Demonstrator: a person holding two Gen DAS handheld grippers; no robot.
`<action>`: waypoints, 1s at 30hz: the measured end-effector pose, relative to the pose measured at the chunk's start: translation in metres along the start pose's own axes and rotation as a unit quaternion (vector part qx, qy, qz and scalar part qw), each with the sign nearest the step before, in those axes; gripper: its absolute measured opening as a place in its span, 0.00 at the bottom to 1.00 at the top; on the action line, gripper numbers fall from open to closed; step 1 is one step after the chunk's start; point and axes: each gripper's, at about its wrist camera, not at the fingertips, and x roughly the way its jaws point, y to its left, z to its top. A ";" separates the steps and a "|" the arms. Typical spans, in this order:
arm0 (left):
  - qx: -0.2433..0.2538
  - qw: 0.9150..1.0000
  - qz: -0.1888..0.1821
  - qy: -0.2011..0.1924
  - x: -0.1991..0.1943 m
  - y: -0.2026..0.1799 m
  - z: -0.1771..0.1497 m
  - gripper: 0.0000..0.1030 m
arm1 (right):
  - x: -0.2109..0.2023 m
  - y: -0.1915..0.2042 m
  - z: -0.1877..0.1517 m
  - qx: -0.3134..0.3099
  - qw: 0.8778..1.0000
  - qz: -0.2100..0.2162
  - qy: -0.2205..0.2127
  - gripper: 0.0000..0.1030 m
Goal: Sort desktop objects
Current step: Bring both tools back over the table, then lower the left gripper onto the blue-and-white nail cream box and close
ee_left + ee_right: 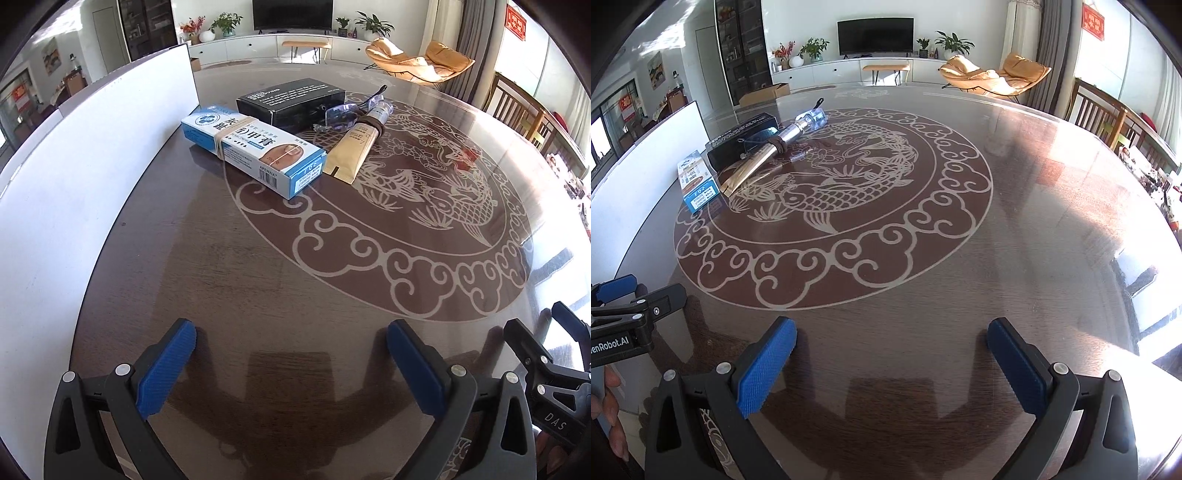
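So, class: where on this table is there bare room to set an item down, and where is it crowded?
Free: the table right of the fish pattern, and the strip between both grippers' fingers and the blue box. Crowded: by the white board, where blue box, black box, tube and glasses cluster.

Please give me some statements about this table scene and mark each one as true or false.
1. Both grippers, left and right, are open and hold nothing. True.
2. A rubber band goes around the blue box. True.
3. The tan tube stands upright. False: it lies flat on the table.
4. The black box is nearer to the grippers than the blue box. False: it lies behind the blue box.
5. The glasses lie beside the black box, touching the tube. True.
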 end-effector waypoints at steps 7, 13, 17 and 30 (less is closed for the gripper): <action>0.012 1.000 -0.006 0.003 -0.002 0.001 -0.003 1.00 | 0.000 0.000 0.000 0.000 1.000 0.000 0.000 1.00; 0.014 1.000 -0.007 0.017 -0.003 0.006 -0.001 1.00 | 0.000 0.000 0.000 0.000 1.000 0.000 0.000 1.00; -0.023 0.999 -0.022 0.008 -0.007 0.019 0.001 1.00 | 0.000 0.000 0.000 0.000 1.000 0.000 0.000 1.00; -0.140 0.990 -0.034 -0.009 0.022 0.047 0.093 1.00 | -0.001 0.000 -0.001 0.000 1.000 0.000 0.000 1.00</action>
